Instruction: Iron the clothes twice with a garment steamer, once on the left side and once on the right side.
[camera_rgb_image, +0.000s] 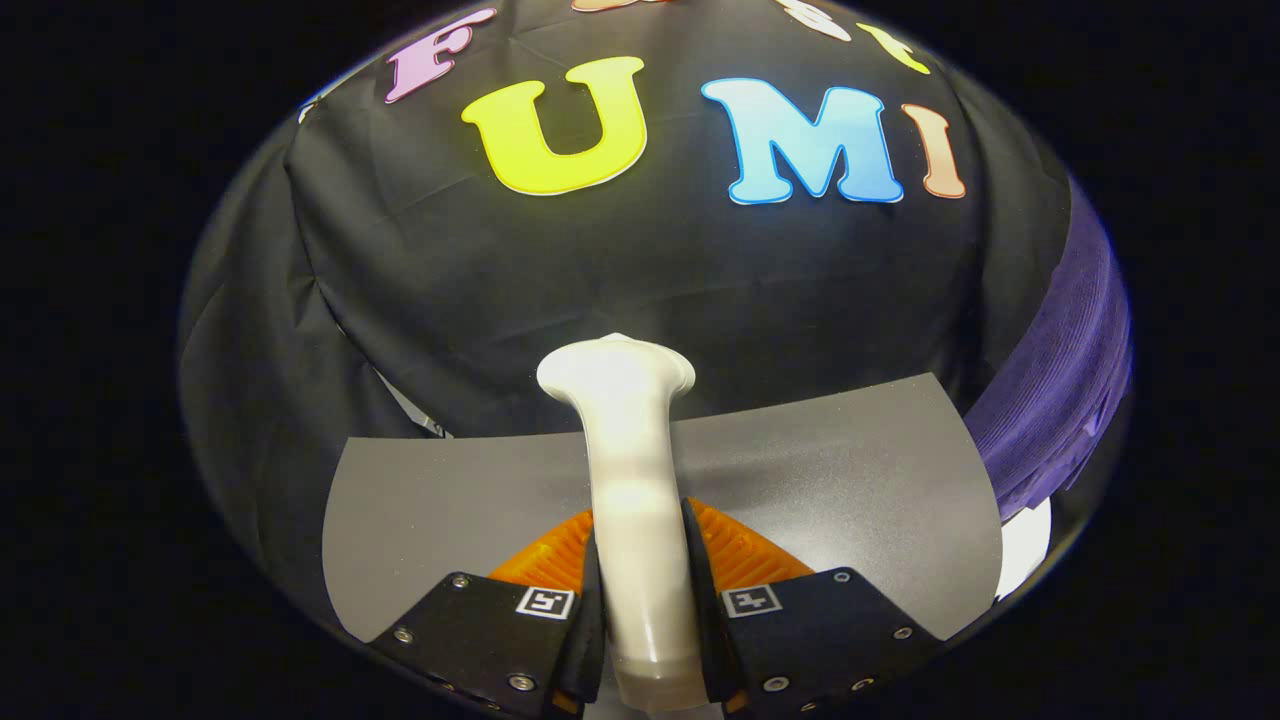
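The fingers (640, 600) pinch the white plastic garment steamer (632, 500) above the grey desk (850, 470); the purple ribbed garment (1060, 390) hangs past its right edge. The smooth handle could slip or twist.

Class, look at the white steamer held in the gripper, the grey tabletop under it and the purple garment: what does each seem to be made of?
Steamer, clamped between both fingers of the gripper: probably smooth glossy plastic, given its soft highlights.
Grey tabletop: a matte, finely speckled surface, perhaps laminate or a mat; uncertain.
Purple garment, beyond the table's edge: ribbed fabric, likely a knit, judging by its fine parallel lines.
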